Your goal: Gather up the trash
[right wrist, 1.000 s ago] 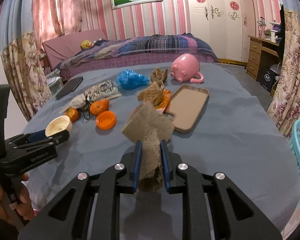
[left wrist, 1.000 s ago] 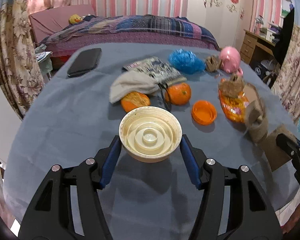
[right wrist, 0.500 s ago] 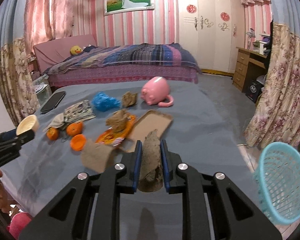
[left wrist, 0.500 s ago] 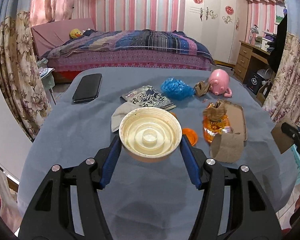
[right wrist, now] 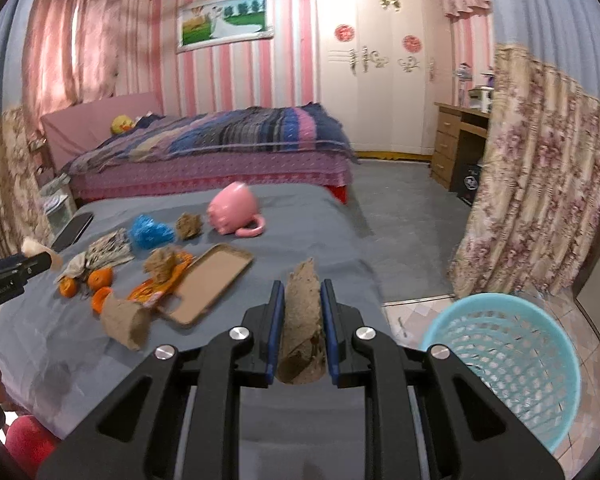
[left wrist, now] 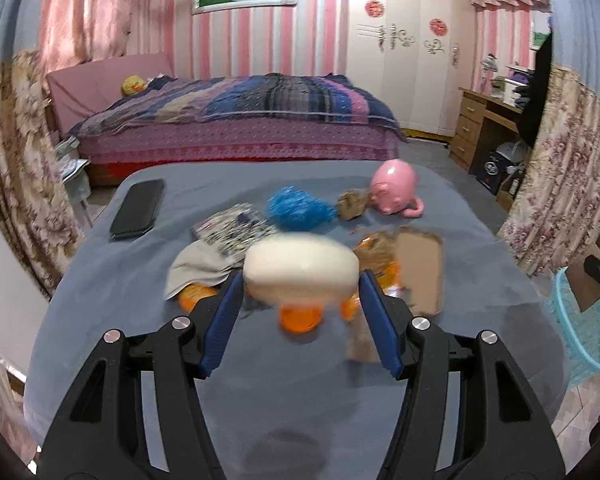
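lid in my left tongs, cardboard scrap in my right, basket off the right edge

far left on the grey surface (left wrist: 100, 300) lies a black phone (left wrist: 138, 208), flat and apart from the rest. beside it, toward the middle, sits a patterned packet (left wrist: 234, 230) with a pale cloth (left wrist: 198, 268) just in front of it, and an orange (right wrist: 100, 279) peeps out near the cloth.

my left tongs (left wrist: 300, 292) are clenched on a cream round lid (left wrist: 300, 270), one blue pad on each side of it; the lid is blurred, held above the surface, with an orange cap (left wrist: 300, 318) showing just beneath it. behind the lid lies a blue crumpled bag (left wrist: 298, 212), then a small brown paper wad (left wrist: 352, 205), then a pink pig-shaped cup (left wrist: 396, 194) on its side.

right of the lid, an orange wrapper (right wrist: 156, 288) lies under another brown wad (right wrist: 162, 263), touching a flat brown tray (right wrist: 212, 280). a torn cardboard piece (right wrist: 126, 324) stands near the tray's front corner.

my right tongs (right wrist: 302, 316) are clamped on a brown cardboard scrap (right wrist: 302, 320), which stands upright between the pads, above the right end of the surface. further right, on the tiled floor below the surface, stands a light blue mesh basket (right wrist: 540, 360); i cannot tell what is inside it.
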{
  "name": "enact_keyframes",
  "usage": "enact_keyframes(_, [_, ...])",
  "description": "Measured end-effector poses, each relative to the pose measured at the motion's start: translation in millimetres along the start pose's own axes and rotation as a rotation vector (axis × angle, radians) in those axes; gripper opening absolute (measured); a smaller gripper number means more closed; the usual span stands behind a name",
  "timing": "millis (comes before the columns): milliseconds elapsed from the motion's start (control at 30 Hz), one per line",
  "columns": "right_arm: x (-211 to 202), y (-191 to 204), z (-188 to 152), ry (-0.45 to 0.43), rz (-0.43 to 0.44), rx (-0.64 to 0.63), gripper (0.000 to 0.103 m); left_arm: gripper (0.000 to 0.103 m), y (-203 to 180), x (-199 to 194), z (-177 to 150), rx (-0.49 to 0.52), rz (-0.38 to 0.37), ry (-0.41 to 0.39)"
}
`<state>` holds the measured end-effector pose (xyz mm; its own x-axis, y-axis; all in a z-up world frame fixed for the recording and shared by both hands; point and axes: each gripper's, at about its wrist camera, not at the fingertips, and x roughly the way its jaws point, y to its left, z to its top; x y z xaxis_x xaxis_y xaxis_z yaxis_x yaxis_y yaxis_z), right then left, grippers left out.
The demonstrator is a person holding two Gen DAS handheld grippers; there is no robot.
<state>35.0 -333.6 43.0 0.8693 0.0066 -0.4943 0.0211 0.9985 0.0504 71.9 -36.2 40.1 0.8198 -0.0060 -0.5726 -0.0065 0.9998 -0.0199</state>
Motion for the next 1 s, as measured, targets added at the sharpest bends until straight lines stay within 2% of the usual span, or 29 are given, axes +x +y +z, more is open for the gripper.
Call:
enact_keyframes(133, [-17,-32,2,-0.023,-0.061,0.016,0.019,0.056,-36,-1,11,0.032,-0.062,-0.029])
enact_keyframes(200, [-23,-46,2,-0.031,-0.09,0.025,0.019,0.046,-52,1,15,0.049,-0.095,-0.031])
enact_keyframes(300, [-34,-71,2,-0.043,-0.14,0.047,0.019,0.041,-85,2,17,0.092,-0.155,-0.041])
enact_keyframes(400, [-37,-96,-2,-0.037,-0.18,0.082,0.019,0.036,-112,8,17,0.124,-0.182,-0.043])
enact_keyframes(500, [-30,-112,-9,-0.016,-0.199,0.104,0.019,0.036,-106,20,18,0.095,-0.197,-0.006])
enact_keyframes(633, [-14,-113,-20,0.01,-0.182,0.111,0.019,0.036,-75,47,16,0.079,-0.097,0.034])
enact_keyframes(733, [-1,-107,-26,0.02,-0.15,0.12,0.019,0.036,-49,56,13,0.048,-0.07,0.06])
enact_keyframes(767, [5,-103,-27,0.021,-0.133,0.125,0.019,0.037,-40,58,10,0.045,-0.062,0.067])
enact_keyframes(833, [10,-96,-28,0.022,-0.114,0.126,0.019,0.05,-33,60,5,0.051,-0.045,0.077])
enact_keyframes(900, [16,-88,-28,0.025,-0.096,0.119,0.019,0.066,-31,59,0,0.06,-0.031,0.078])
enact_keyframes(1000, [21,-81,-31,0.033,-0.081,0.111,0.019,0.078,-33,59,-11,0.06,-0.039,0.091])
